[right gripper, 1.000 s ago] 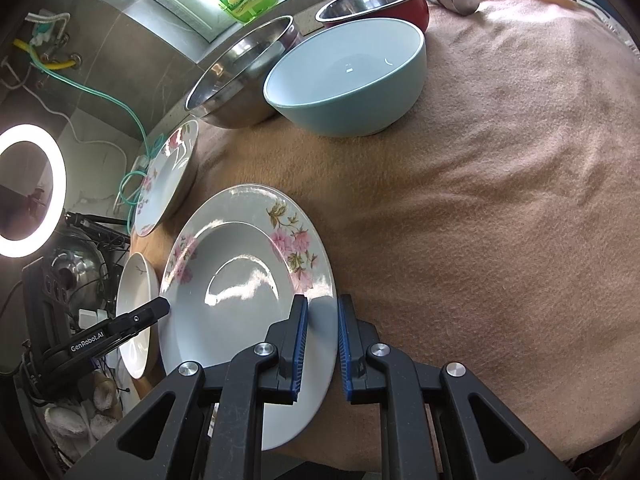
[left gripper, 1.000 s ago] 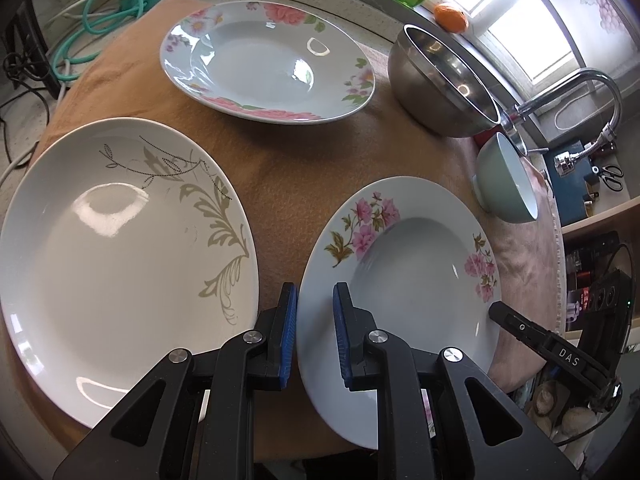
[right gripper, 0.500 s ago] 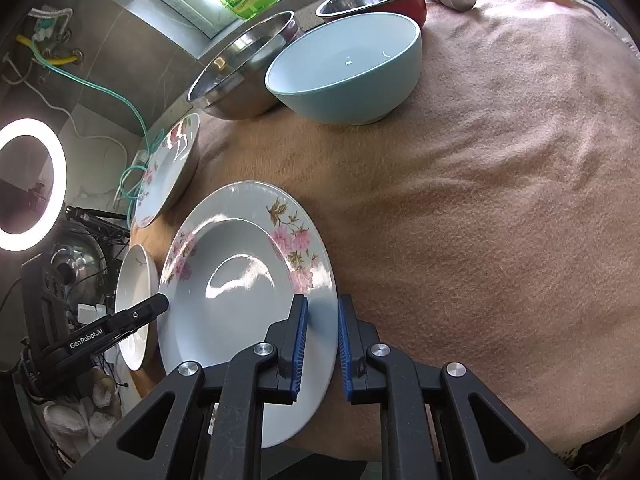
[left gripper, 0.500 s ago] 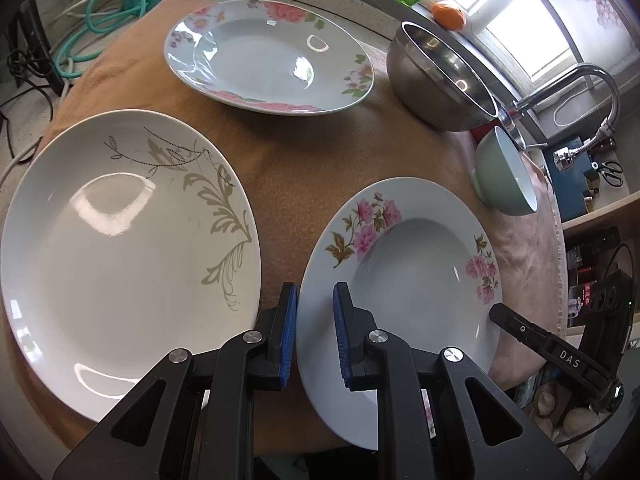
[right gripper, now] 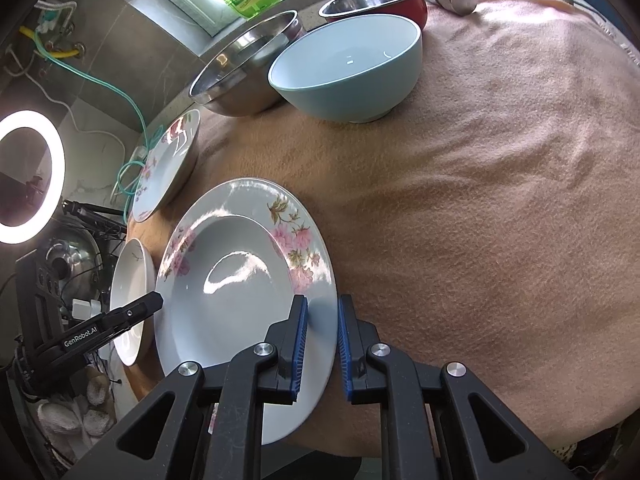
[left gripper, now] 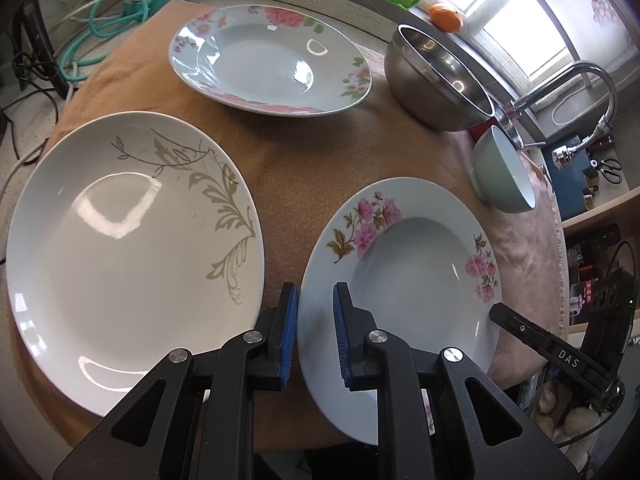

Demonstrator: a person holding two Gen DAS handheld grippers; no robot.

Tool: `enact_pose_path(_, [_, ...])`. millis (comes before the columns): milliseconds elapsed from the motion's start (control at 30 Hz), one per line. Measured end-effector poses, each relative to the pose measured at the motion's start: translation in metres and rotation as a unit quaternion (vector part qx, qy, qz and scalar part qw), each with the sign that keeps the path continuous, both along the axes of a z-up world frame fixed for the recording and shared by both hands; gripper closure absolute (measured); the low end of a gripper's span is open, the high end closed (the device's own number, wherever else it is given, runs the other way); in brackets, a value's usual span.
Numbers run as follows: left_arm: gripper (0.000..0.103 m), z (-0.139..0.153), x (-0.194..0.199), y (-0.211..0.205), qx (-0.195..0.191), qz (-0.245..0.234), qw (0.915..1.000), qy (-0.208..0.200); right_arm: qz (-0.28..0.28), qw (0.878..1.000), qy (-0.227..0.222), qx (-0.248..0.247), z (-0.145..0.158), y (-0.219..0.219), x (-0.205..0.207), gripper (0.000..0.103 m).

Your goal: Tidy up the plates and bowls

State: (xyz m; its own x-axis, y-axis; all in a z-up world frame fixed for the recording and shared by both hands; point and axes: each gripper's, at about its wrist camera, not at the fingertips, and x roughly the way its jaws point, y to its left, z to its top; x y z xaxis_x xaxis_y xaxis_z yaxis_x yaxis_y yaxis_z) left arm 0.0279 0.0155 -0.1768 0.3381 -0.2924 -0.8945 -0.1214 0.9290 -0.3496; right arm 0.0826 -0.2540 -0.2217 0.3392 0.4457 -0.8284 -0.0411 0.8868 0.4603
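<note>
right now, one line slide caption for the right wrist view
Both grippers, right gripper and left gripper, pinch opposite rims of the pink-flowered plate on the cloth.

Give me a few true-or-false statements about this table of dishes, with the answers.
1. The light teal ceramic bowl holds food. False: it is empty.
2. Both grippers grip one plate. True: the left gripper and the right gripper clamp opposite rims of the white deep plate with pink blossoms.
3. The round steel bowl sits inside the teal bowl. False: it stands beside it.
4. An orange fruit lies on the window ledge. True.
</note>
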Motion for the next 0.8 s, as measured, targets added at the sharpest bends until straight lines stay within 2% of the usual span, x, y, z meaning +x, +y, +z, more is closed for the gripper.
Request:
enact_pose_path(600, [0.087,0.015,-0.012,0.006,0.008,0.011,0.9997,-0.019,-0.012,0.999,-0.03,-0.014,0.023,-0.007,-0.007,0.089])
enact_pose_path(667, [0.087,0.016,-0.012,0.008,0.006,0.013,0.9997,-0.02,-0.012,0.999,-0.032,-0.015,0.025,-0.006,-0.008,0.085])
enact_pose_path(733, [0.087,0.017,-0.013,0.01,0.005,0.016,0.9996,-0.021,-0.013,0.999,-0.034,-0.015,0.027,-0.006,-0.008,0.077])
enact_pose_path(800, [0.087,0.019,-0.014,0.013,0.005,0.021,0.9995,-0.023,-0.015,0.999,-0.037,-0.015,0.03,-0.004,-0.008,0.075])
